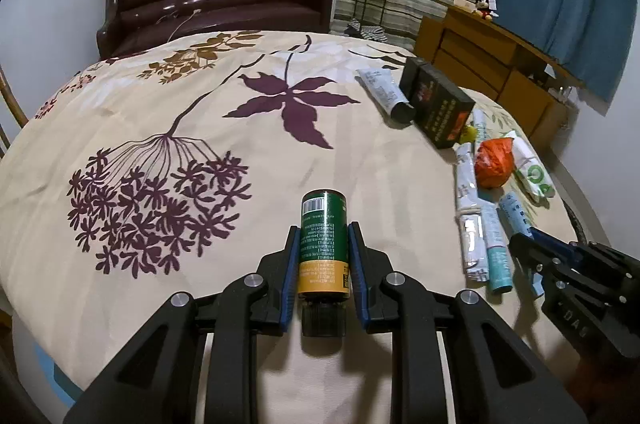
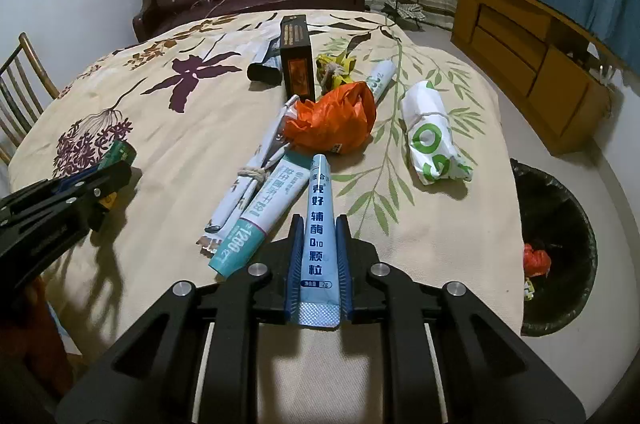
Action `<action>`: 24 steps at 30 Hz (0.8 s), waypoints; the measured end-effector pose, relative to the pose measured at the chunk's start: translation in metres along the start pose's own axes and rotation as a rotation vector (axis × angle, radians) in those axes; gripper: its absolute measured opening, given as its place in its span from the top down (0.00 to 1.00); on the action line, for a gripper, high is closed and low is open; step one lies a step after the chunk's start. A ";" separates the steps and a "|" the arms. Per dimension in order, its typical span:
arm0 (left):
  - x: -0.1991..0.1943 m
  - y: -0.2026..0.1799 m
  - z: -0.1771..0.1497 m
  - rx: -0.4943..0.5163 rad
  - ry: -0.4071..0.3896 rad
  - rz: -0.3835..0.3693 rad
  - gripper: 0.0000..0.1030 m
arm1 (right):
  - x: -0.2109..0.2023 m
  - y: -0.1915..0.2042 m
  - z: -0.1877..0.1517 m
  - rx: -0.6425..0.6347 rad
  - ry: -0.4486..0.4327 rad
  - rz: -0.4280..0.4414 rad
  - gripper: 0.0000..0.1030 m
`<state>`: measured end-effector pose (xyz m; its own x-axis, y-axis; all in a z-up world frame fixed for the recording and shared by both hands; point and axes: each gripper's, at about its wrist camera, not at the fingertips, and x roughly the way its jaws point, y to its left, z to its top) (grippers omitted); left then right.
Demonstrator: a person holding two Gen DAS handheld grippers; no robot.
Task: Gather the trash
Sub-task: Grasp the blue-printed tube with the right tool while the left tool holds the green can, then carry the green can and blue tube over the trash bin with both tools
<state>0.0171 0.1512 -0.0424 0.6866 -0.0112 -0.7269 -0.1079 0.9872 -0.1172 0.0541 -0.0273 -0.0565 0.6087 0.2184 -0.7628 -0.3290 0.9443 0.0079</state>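
The left hand-held gripper (image 1: 323, 244) is clamped on a green and yellow bottle (image 1: 323, 244), its black cap toward the camera, above the floral cloth of the tabletop (image 1: 200, 151). The right hand-held gripper (image 2: 319, 236) pinches a light blue sachet (image 2: 319, 224) with its pads against both long edges. At 10 o'clock of that sachet lie a teal-ended tube (image 2: 256, 220) and a string-tied paper roll (image 2: 256, 167); at 12 o'clock a crumpled orange bag (image 2: 332, 119) and a black box (image 2: 297, 63); at 2 o'clock a white and green wrapper (image 2: 432, 139). A black-lined trash bin (image 2: 560, 244) stands at 3 o'clock beside the tabletop.
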 end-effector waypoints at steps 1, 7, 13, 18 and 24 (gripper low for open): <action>-0.001 -0.002 0.001 0.001 -0.002 -0.004 0.76 | -0.002 -0.001 0.000 -0.002 -0.005 0.000 0.84; -0.011 -0.023 0.004 0.014 -0.030 -0.035 0.76 | -0.017 -0.015 -0.001 0.014 -0.047 -0.013 0.84; -0.020 -0.059 0.011 0.056 -0.062 -0.081 0.76 | -0.034 -0.053 -0.001 0.071 -0.092 -0.051 0.84; -0.020 -0.098 0.017 0.103 -0.076 -0.124 0.76 | -0.042 -0.090 -0.001 0.118 -0.116 -0.104 0.84; -0.011 -0.150 0.020 0.163 -0.079 -0.176 0.76 | -0.050 -0.139 -0.005 0.182 -0.136 -0.164 0.84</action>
<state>0.0403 0.0065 -0.0032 0.7393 -0.1788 -0.6492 0.1309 0.9839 -0.1219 0.0660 -0.1702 -0.0230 0.7384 0.0780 -0.6699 -0.0901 0.9958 0.0166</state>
